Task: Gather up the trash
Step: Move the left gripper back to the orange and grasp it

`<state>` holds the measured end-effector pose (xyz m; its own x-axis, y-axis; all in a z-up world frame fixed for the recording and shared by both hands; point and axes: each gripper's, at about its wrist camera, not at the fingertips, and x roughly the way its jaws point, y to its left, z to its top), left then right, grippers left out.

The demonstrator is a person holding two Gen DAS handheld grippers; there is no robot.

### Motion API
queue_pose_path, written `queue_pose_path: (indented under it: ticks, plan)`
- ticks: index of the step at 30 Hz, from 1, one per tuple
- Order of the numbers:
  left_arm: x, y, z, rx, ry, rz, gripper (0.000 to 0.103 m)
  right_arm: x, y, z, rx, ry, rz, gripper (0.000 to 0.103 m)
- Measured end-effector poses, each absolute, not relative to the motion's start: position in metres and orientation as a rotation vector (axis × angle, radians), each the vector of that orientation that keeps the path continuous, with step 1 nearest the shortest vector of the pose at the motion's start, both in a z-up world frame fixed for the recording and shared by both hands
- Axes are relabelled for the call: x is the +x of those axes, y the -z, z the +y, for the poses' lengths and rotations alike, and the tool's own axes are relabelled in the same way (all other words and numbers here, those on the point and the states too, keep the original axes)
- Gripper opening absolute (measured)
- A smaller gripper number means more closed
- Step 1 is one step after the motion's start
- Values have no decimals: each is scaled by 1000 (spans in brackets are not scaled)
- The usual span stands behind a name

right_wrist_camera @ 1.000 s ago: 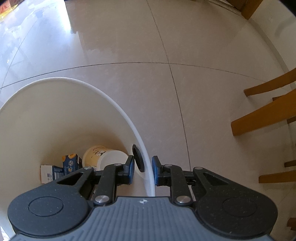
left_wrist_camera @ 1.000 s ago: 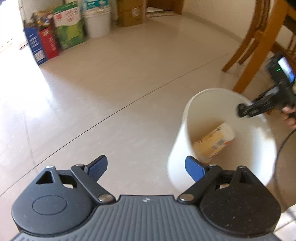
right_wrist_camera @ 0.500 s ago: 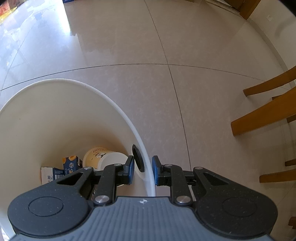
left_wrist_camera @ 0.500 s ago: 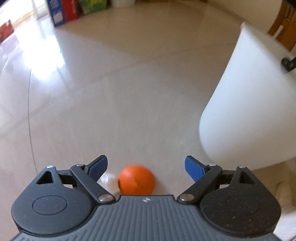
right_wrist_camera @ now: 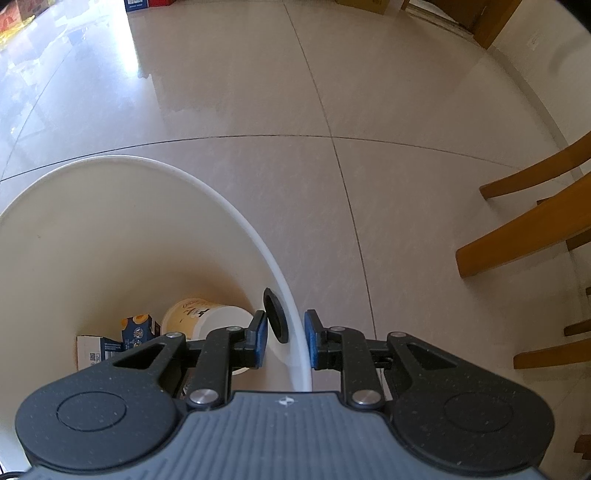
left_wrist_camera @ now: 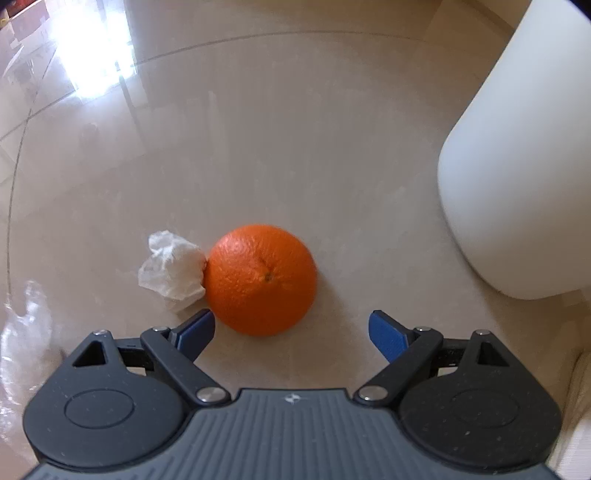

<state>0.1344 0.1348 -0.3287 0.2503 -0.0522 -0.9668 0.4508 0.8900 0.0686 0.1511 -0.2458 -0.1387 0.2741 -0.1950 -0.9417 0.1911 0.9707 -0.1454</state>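
An orange (left_wrist_camera: pixel 260 278) lies on the tiled floor with a crumpled white tissue (left_wrist_camera: pixel 171 269) touching its left side. My left gripper (left_wrist_camera: pixel 291 330) hovers open just short of the orange, its blue pads wide apart. The white bin (left_wrist_camera: pixel 517 166) stands to the right. In the right wrist view my right gripper (right_wrist_camera: pixel 285 341) is shut on the bin's rim (right_wrist_camera: pixel 291 317), one pad inside and one outside. Inside the bin lie a paper cup (right_wrist_camera: pixel 201 317) and small cartons (right_wrist_camera: pixel 110 338).
A crumpled clear plastic wrapper (left_wrist_camera: pixel 22 339) lies at the left edge of the left wrist view. Wooden chair legs (right_wrist_camera: pixel 524 236) stand to the right of the bin. Boxes line the far wall (right_wrist_camera: pixel 147 3). Open tiled floor stretches ahead.
My left gripper swung down from the bin's mouth toward the floor, and the orange and tissue now sit further ahead between its open pads. The right gripper kept its hold on the rim.
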Motion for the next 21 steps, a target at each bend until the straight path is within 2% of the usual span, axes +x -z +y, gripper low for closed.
queue_pose_path:
  ticks: [16, 21]
  plan:
    - [146, 356, 128, 398, 315, 1224, 90, 148, 139, -238, -19, 273, 1253, 26]
    - [150, 353, 122, 397, 300, 1203, 88, 148, 139, -237, -23, 271, 1254, 26]
